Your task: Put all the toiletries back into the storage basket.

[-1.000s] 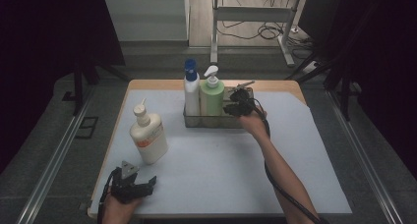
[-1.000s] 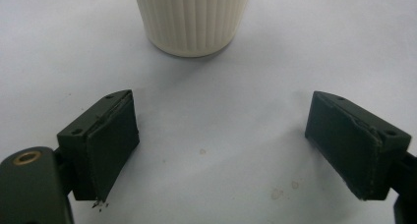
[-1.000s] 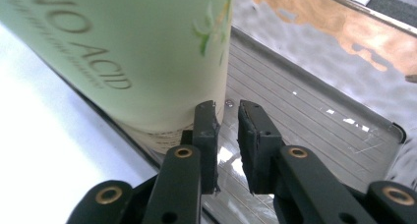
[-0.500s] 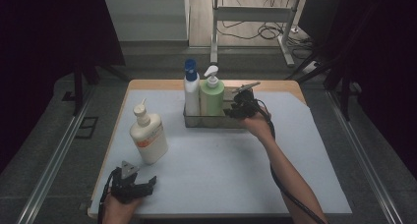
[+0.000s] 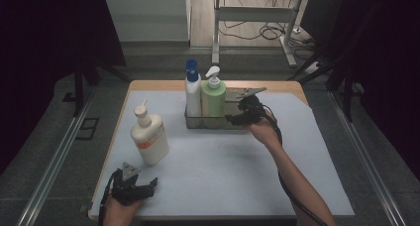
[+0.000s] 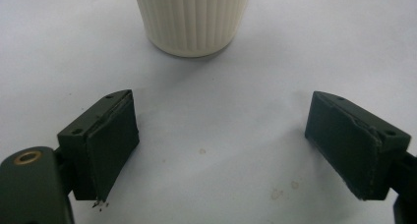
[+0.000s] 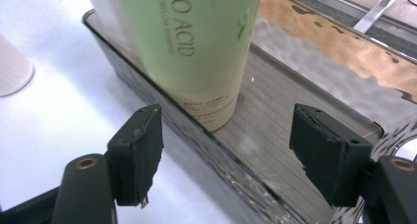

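Observation:
A clear tray [image 5: 198, 123] stands at the back middle of the mat. In it a white bottle with a blue cap [image 5: 192, 92] and a green pump bottle [image 5: 213, 99] stand upright. My right gripper [image 5: 233, 118] hovers at the tray's right part. In the right gripper view its jaws [image 7: 226, 150] have just been opening and stand apart. The green bottle [image 7: 192, 47] rises ahead of them, untouched, over the tray's front wall [image 7: 162, 106]. A cream bottle [image 5: 148, 137] stands at the left. My left gripper [image 5: 147, 187] rests open near the front edge, with the cream bottle's ribbed base [image 6: 192, 17] just ahead of its jaws [image 6: 221, 135].
The blue-grey mat [image 5: 223, 171] offers free room in the middle and at the right. Metal rails [image 5: 59, 151] run along both sides of the table. A desk frame and cables [image 5: 257, 32] lie beyond the far edge.
My right gripper has drawn back a little to the right, away from the green bottle. The left gripper and the bottles have kept still.

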Demonstrator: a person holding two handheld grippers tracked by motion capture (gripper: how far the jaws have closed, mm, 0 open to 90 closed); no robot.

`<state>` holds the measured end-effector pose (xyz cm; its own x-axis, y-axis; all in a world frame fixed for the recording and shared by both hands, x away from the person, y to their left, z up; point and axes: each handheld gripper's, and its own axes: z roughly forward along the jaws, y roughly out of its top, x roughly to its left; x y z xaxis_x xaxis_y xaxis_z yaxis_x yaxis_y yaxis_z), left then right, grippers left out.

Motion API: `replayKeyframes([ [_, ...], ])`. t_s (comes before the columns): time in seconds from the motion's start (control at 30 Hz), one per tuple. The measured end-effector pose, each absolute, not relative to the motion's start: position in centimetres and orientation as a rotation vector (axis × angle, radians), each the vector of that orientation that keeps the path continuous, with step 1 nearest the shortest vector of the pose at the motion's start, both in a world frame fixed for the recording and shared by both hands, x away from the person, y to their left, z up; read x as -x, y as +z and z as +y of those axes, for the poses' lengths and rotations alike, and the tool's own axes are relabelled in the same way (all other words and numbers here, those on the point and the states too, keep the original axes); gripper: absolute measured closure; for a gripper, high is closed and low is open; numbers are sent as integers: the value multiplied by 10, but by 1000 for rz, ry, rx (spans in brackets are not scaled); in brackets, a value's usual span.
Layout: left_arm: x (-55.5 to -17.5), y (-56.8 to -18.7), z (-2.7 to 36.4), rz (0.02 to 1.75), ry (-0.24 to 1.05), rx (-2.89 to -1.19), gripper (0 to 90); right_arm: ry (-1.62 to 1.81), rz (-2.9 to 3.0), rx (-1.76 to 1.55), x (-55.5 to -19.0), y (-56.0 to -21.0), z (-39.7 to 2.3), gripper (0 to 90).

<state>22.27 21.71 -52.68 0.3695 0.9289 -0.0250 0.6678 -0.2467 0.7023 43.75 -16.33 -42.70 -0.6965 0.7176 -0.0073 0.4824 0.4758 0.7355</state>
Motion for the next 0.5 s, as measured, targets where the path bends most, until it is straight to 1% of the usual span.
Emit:
replayKeyframes([
  [0.13, -222, -527, 217, 1374, 536, -2003, 125, 1058, 2419, -983, -429, -425, -166, 241],
  [0.23, -222, -527, 217, 1374, 536, -2003, 125, 1055, 2420, -969, -425, -424, -167, 232],
  [0.27, -223, -527, 217, 1375, 536, -2004, 125, 1050, 2428, -952, -422, -424, -167, 210],
  [0.43, -223, -527, 217, 1376, 535, -2005, 125, 1057, 2429, -934, -414, -423, -169, 186],
  [0.47, -223, -526, 217, 1377, 533, -2007, 125, 1054, 2426, -919, -410, -423, -170, 161],
  [0.5, -223, -526, 217, 1377, 533, -2007, 125, 1054, 2426, -919, -410, -423, -170, 161],
])
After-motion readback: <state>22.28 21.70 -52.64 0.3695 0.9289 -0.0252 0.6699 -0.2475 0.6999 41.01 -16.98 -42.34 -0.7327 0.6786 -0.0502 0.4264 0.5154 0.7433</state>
